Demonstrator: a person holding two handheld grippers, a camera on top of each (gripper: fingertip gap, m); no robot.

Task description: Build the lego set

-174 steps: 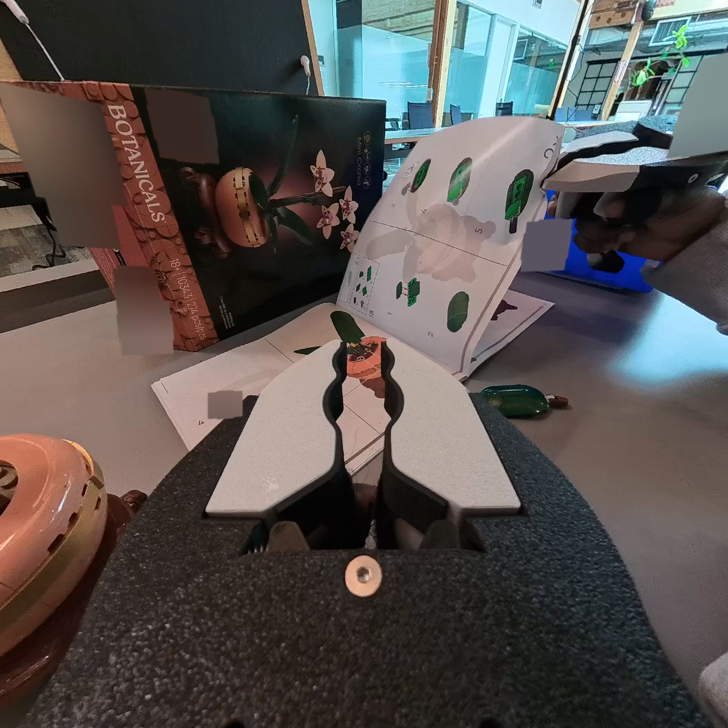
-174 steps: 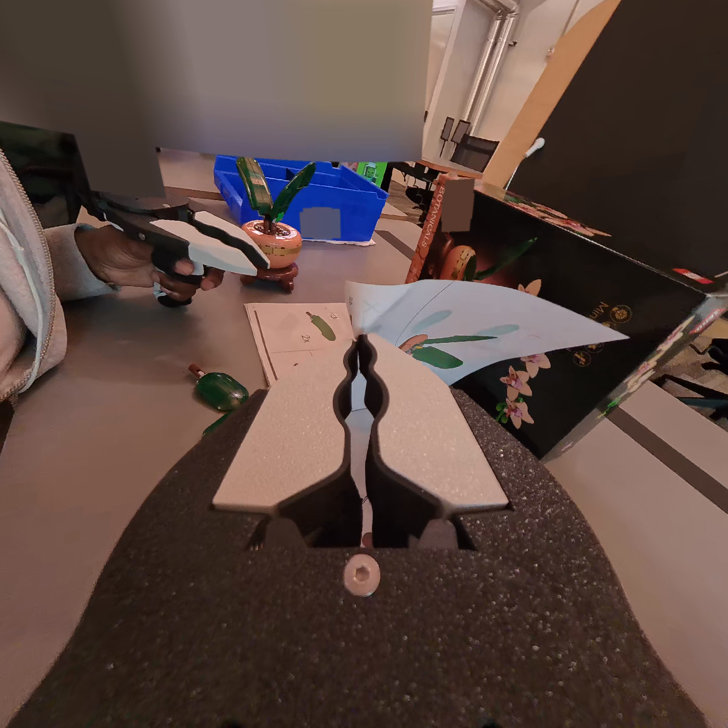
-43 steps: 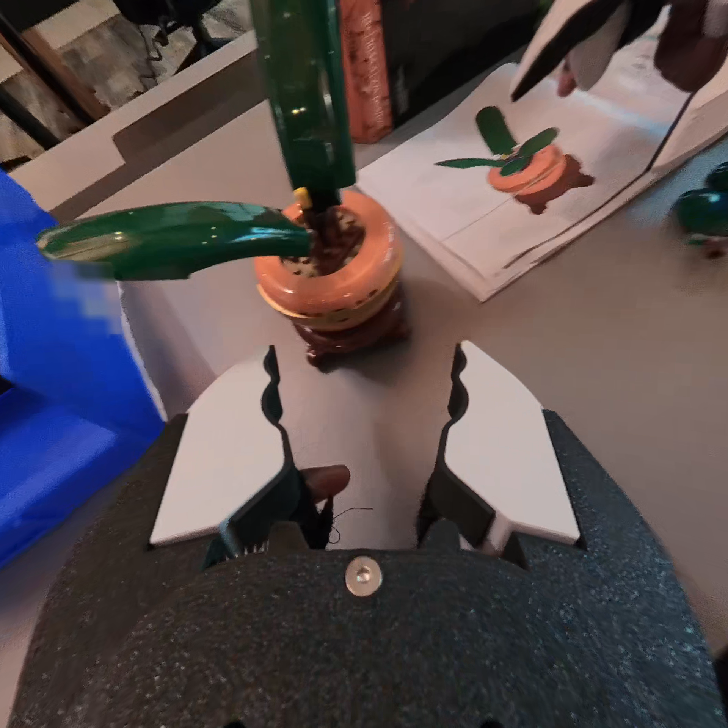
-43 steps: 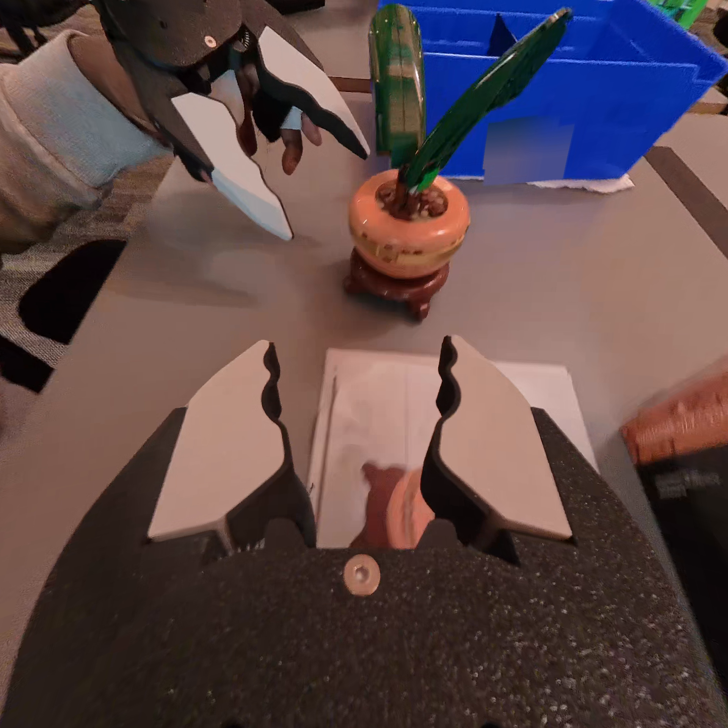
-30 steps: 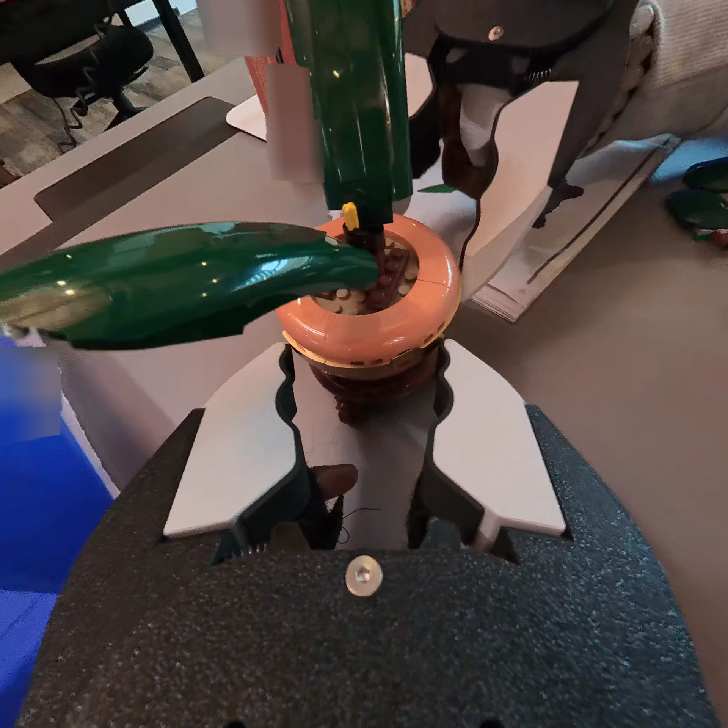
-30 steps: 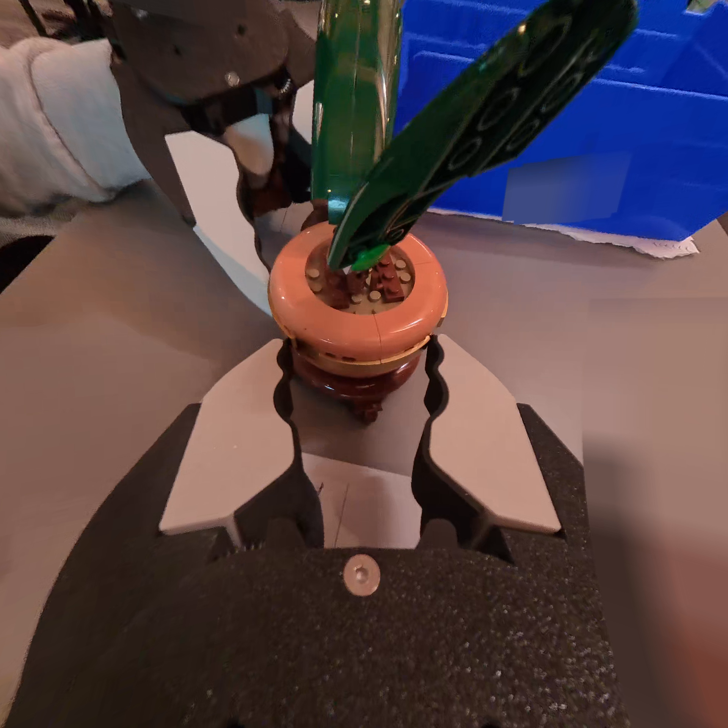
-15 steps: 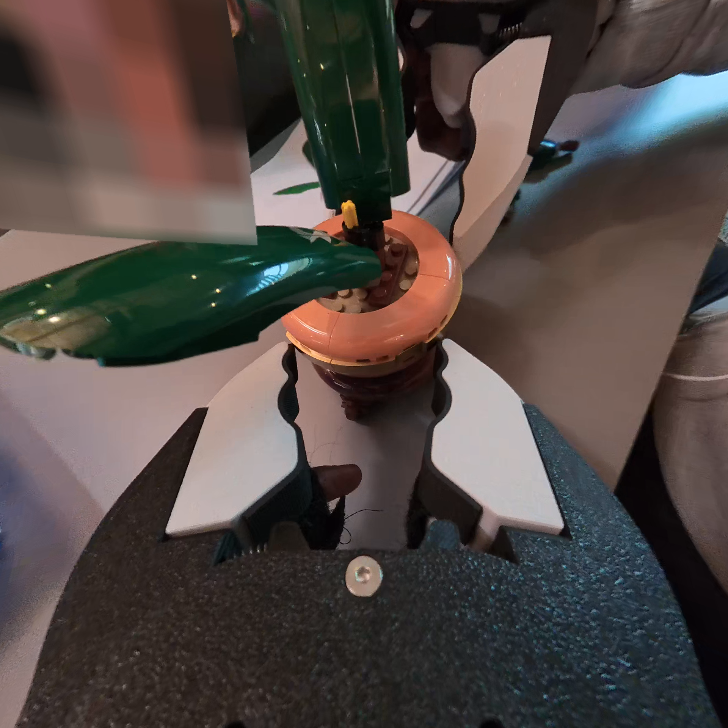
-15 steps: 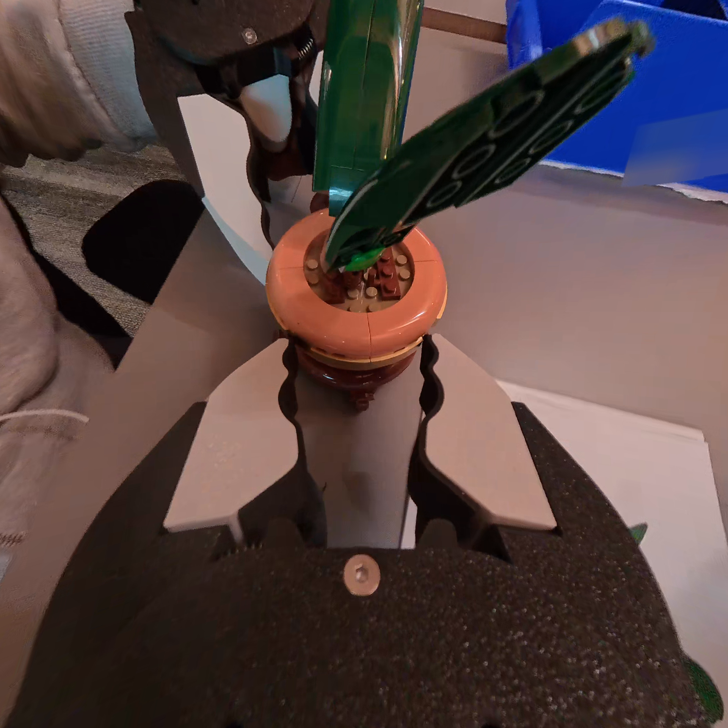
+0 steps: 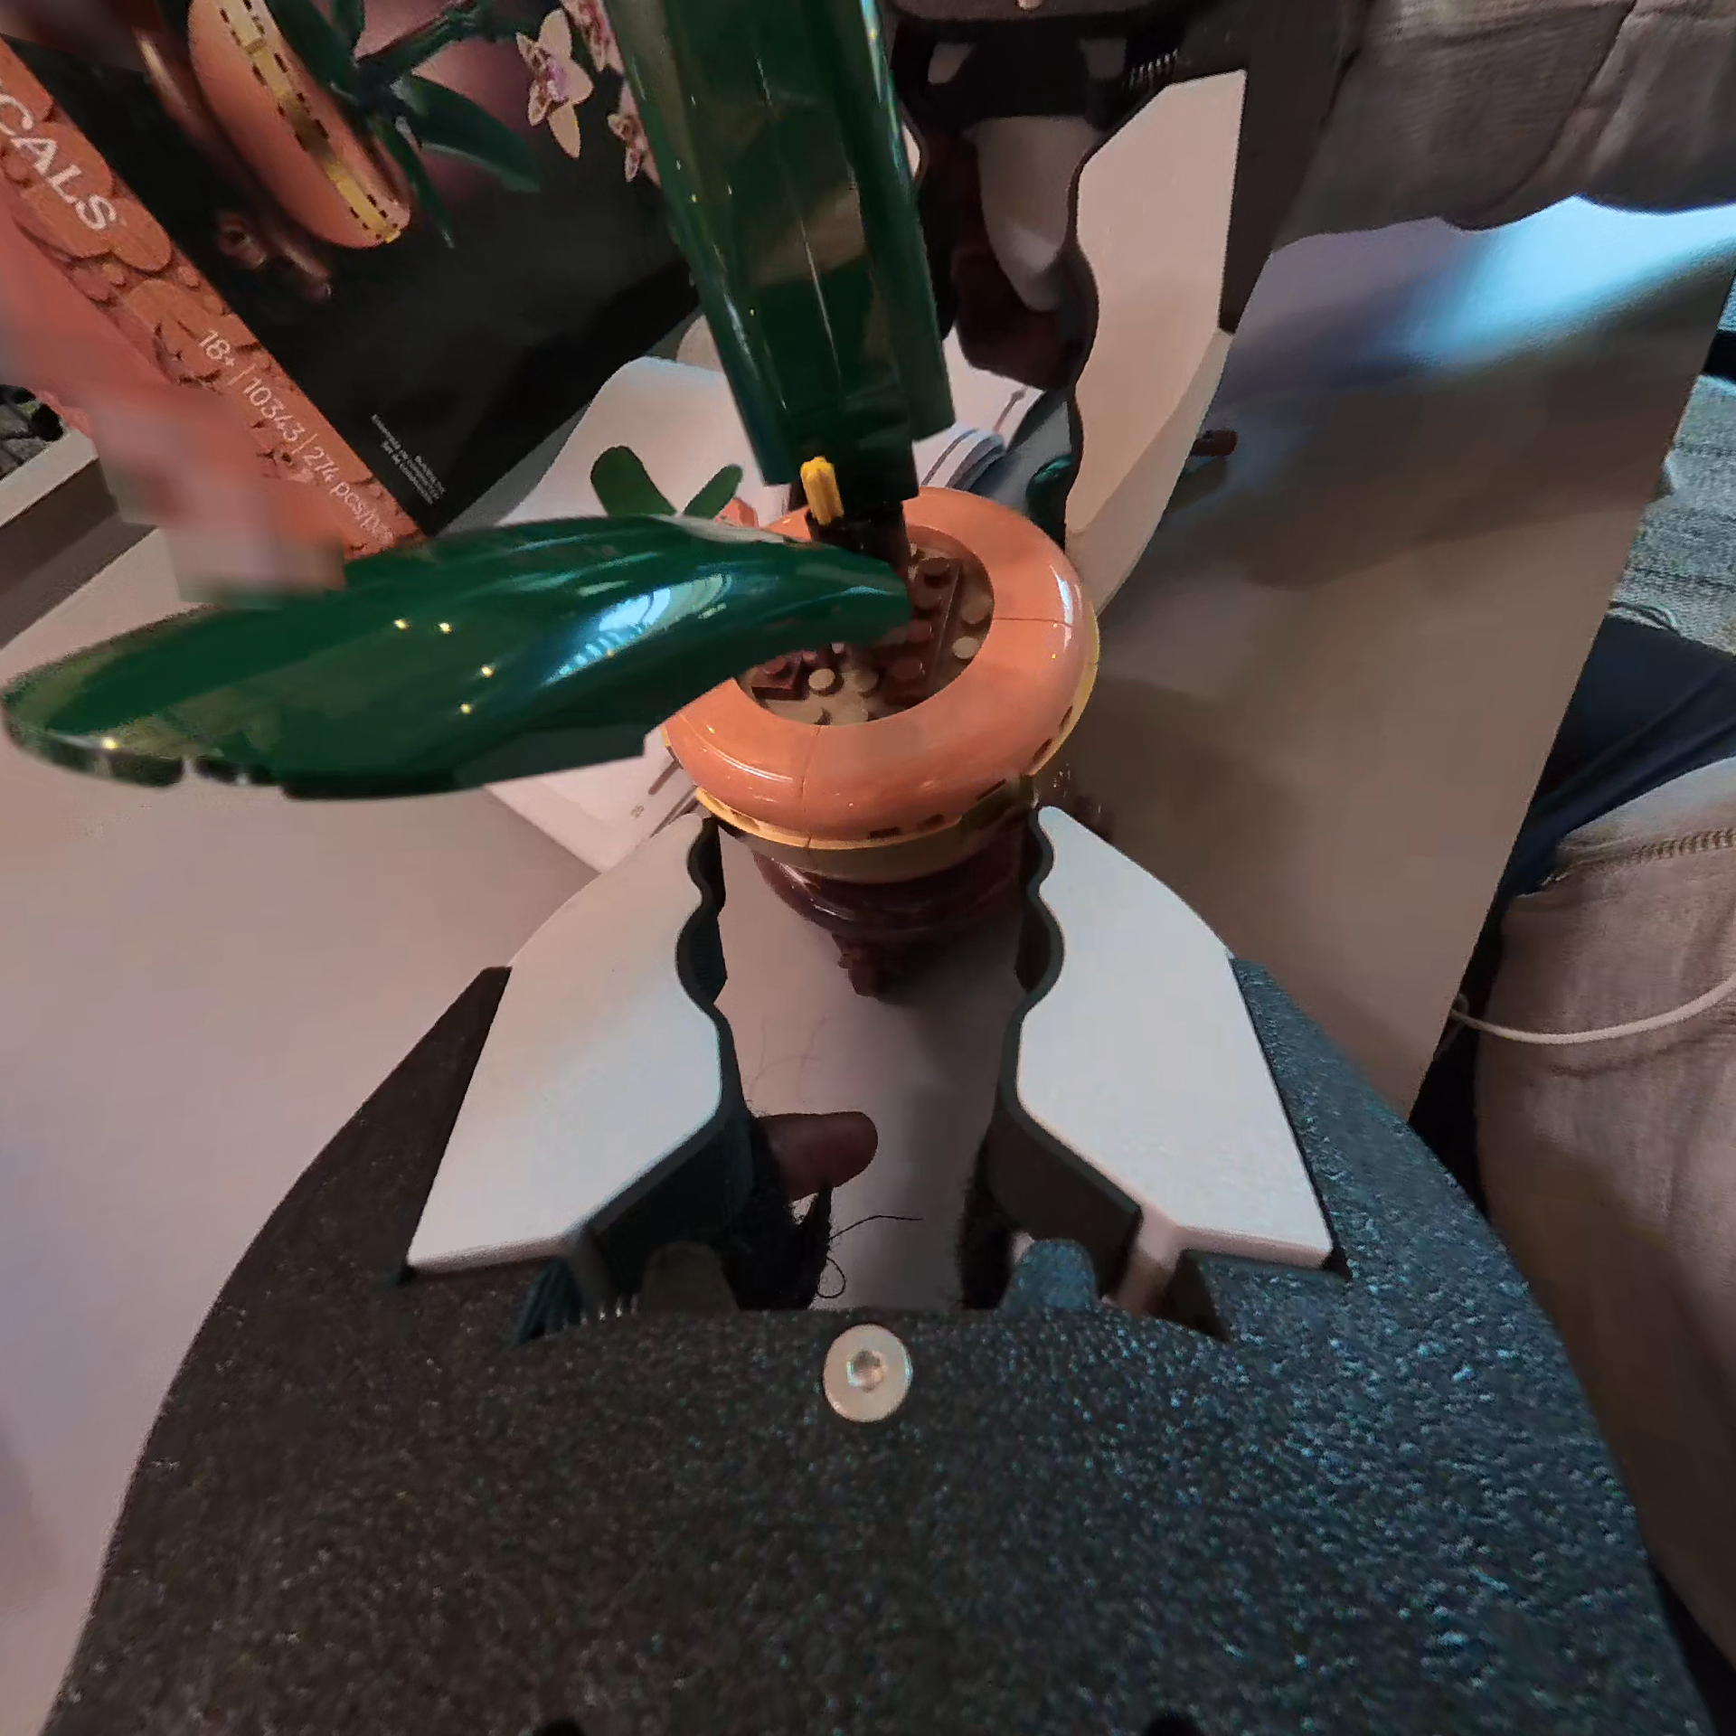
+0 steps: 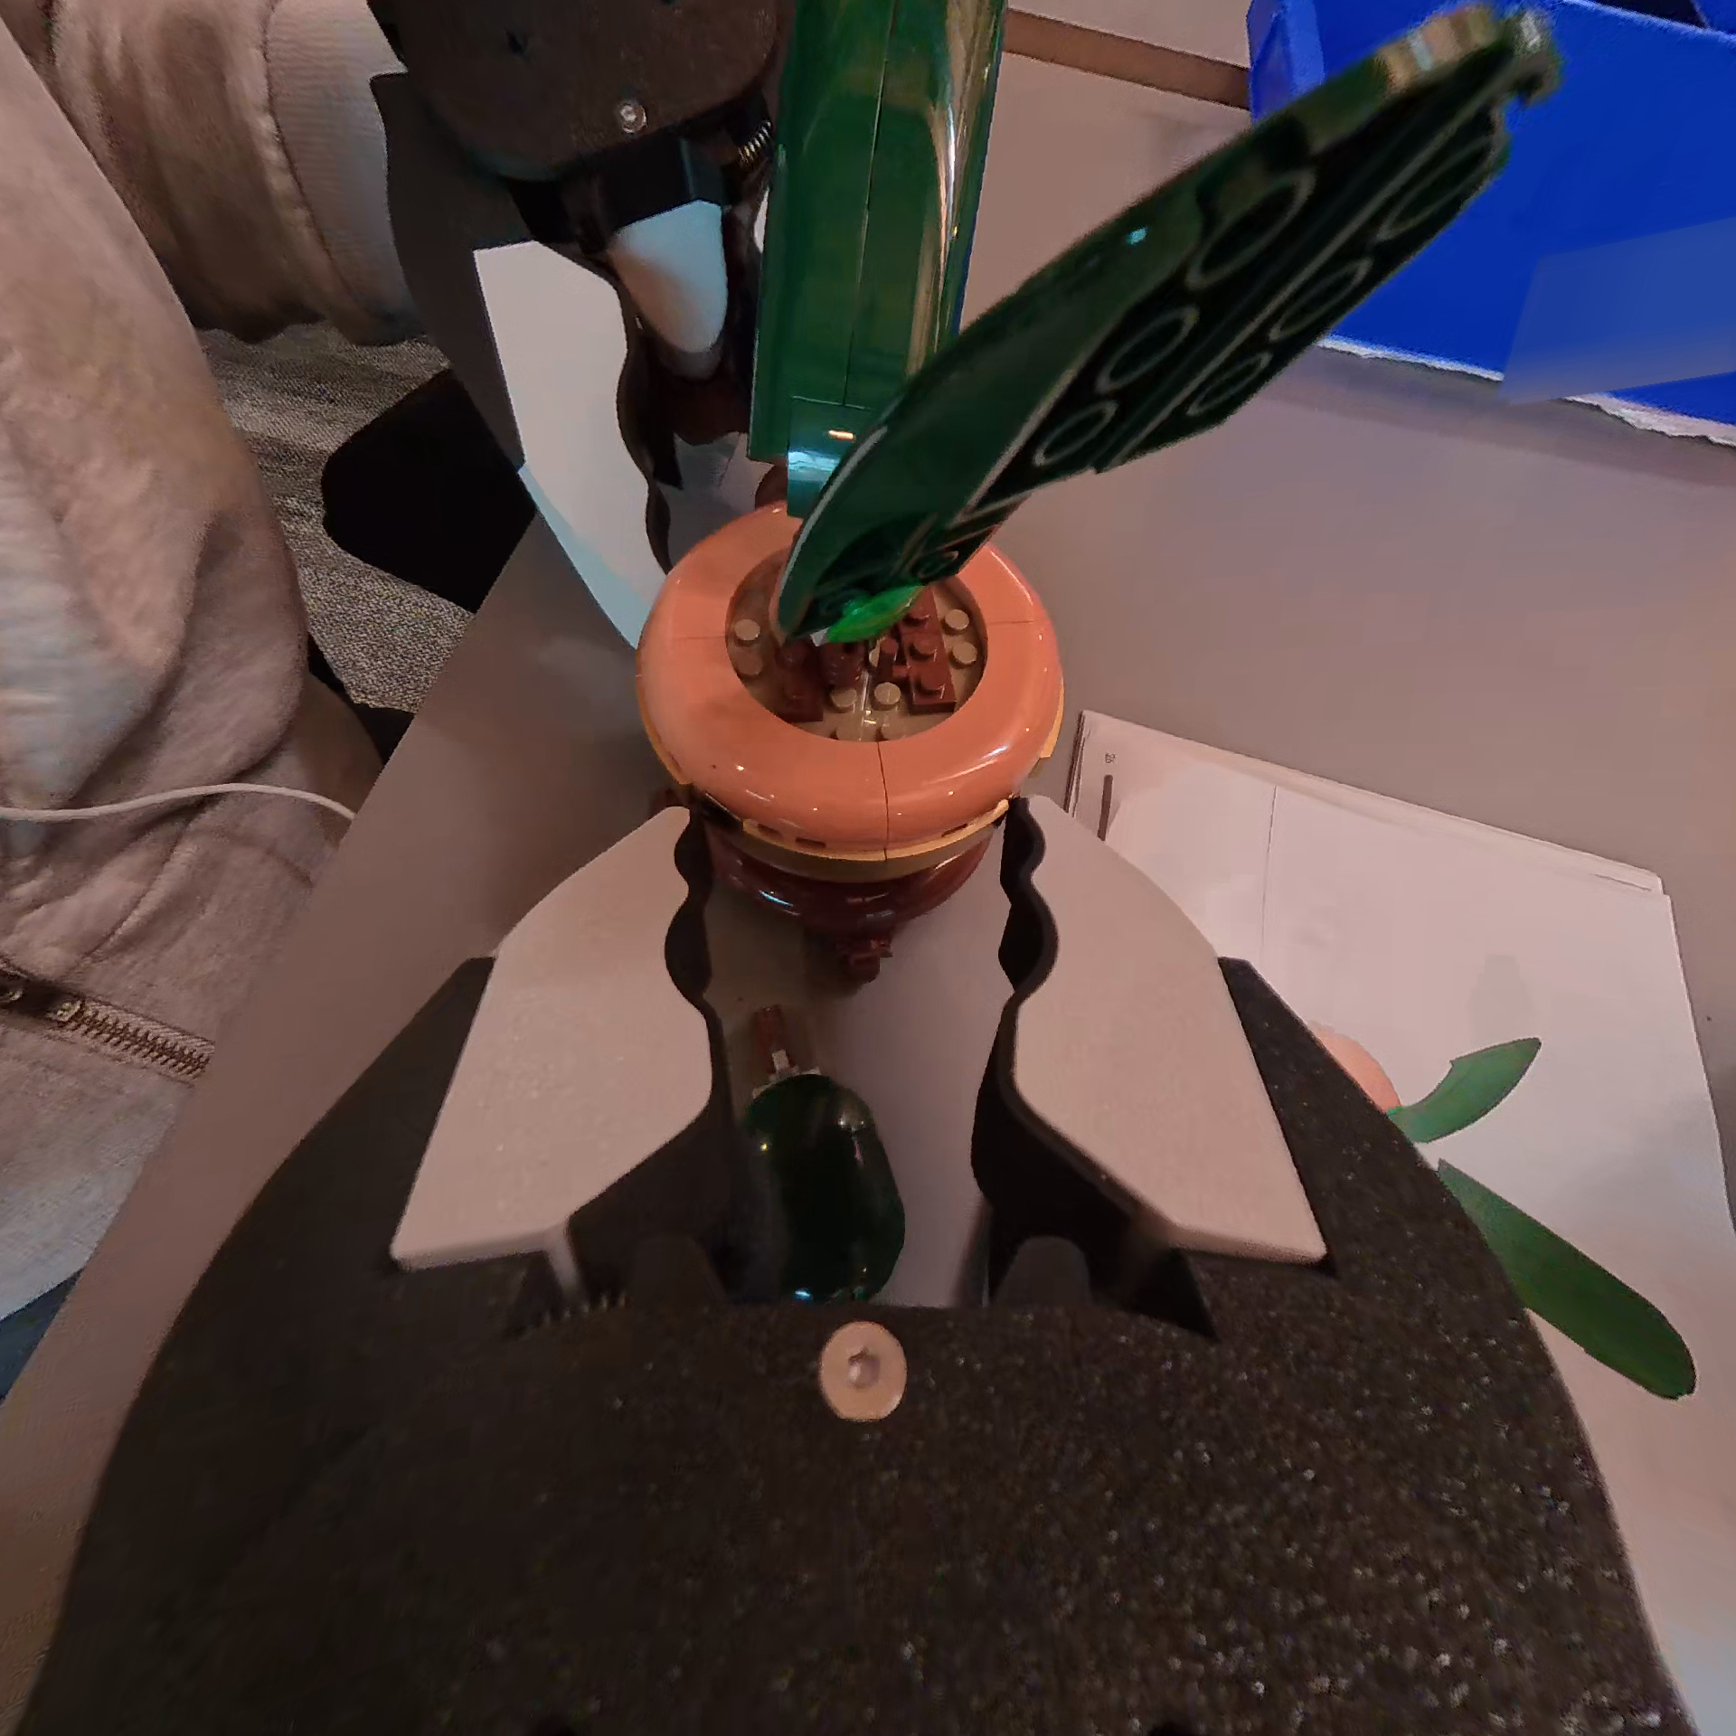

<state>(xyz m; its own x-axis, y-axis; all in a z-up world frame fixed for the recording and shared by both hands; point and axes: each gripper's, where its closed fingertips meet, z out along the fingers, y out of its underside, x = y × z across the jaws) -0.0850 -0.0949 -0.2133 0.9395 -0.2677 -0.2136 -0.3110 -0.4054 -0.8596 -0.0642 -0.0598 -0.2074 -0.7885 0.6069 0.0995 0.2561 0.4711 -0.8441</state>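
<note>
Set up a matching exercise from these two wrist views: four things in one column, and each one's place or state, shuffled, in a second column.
Things
1. lego flowerpot
2. loose green leaf piece
3. instruction booklet
4. blue bin

Places or states
A. lies flat on the table, open
B. gripped at its brown base from two opposite sides
C. stands at the far edge of the right wrist view
D. lies on the table between the right gripper's fingers, below them

Pairs: 1-B, 2-D, 3-A, 4-C

A grey table (image 10: 1409, 582) fills the background, with speckled grey carpet floor (image 10: 310, 395) beyond its edge.
</note>
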